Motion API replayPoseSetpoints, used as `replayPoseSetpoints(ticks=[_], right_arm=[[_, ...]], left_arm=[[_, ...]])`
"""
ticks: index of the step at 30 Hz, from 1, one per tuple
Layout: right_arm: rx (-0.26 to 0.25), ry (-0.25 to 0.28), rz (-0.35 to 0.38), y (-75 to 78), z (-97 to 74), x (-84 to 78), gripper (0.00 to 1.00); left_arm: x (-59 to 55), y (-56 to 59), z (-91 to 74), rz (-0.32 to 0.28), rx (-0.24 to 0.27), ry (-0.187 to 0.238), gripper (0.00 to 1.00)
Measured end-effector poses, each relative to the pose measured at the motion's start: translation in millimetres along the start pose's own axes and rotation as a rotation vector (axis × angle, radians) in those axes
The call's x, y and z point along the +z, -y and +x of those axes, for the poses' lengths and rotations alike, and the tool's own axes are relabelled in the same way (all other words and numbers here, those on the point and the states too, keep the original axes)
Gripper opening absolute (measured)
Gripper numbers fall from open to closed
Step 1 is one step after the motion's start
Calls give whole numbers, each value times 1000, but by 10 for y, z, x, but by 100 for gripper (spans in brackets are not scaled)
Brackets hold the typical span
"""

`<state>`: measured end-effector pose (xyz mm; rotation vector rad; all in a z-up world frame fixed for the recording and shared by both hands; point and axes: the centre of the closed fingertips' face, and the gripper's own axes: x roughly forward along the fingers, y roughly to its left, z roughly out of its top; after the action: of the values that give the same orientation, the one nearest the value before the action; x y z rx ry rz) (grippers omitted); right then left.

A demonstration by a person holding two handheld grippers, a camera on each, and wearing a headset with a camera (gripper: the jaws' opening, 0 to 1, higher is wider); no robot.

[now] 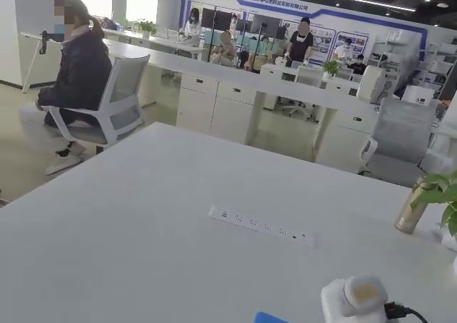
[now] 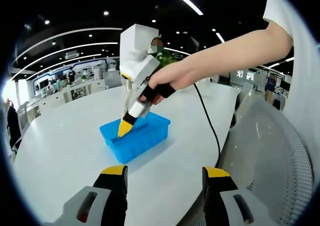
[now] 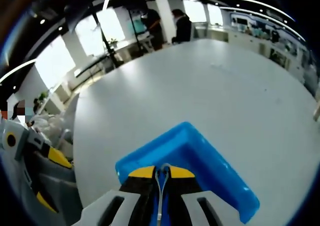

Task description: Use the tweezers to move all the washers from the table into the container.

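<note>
We judge this to be the drop-off step: the right gripper point(image 2: 125, 128), held in a hand point(image 2: 167, 78), hangs tip-down over the blue container point(image 2: 145, 148) in the middle of the left gripper view. Its jaws are pressed together on the tweezers point(image 3: 160, 196), a thin silver strip between the yellow tips at the bottom centre of the right gripper view. The tweezers' long axis runs along the jaws, pointing up the frame there toward the container's near corner; in the left gripper view that line slants down and to the left. We cannot make out a washer at the tips or on the table point(image 2: 65, 131). The left gripper point(image 2: 165, 173) sits at the bottom of its own view, jaws spread wide, holding nothing. Next, we think, the squeeze should ease just enough to drop a washer without losing the tweezers
</note>
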<state>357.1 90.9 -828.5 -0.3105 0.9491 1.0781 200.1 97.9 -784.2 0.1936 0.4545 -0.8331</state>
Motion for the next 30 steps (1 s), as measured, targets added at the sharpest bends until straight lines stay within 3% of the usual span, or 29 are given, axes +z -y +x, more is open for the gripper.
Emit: replayPoseSetpoints(ticks=[4,9,15,25,30], right_arm=[[2,-98,-61,31,95,-83,5],[6,-151,-121,18,169,-71,5],[-16,-246,-259,6,212,-153,5],[-16,-232,-290,34,217,-151,5],[-16,-219,-309,-14,137,-159,5]], left_arm=[[1,18,3,0,-9,-1,60],[-4,25,7,0,-15,-3,59],[5,11,3,-2,-9,4,59],[-16,13,7,1,-11,-5,59],[-12,-3,2,-8,-4,-2,59]])
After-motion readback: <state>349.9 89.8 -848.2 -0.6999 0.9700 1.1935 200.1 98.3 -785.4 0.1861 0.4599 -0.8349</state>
